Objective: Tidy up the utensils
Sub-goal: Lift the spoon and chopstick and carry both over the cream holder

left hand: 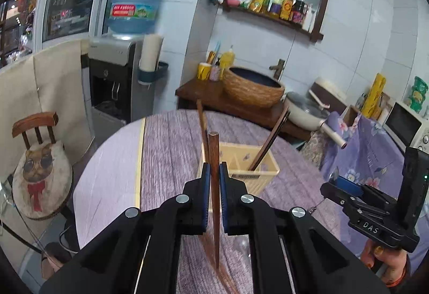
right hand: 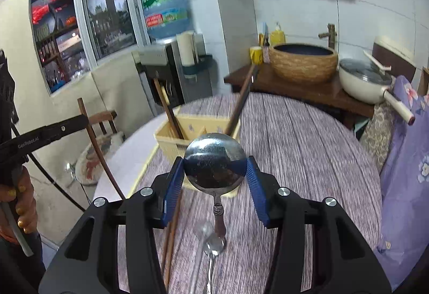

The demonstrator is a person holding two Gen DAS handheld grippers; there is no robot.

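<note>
In the left wrist view the left gripper [left hand: 214,181] sat at lower centre, its blue pads clamped on a dark wooden chopstick [left hand: 214,186] that stood nearly upright between them. Just behind it, at mid-frame, the pale yellow utensil box [left hand: 265,173] rested on the purple table [left hand: 166,149], with other chopsticks leaning out of its compartments. In the right wrist view the right gripper [right hand: 214,176] pressed its pads against both sides of a metal spoon [right hand: 214,170] bowl, the handle hanging down toward the bottom of the frame. More utensils lay blurred on the table beneath.
</note>
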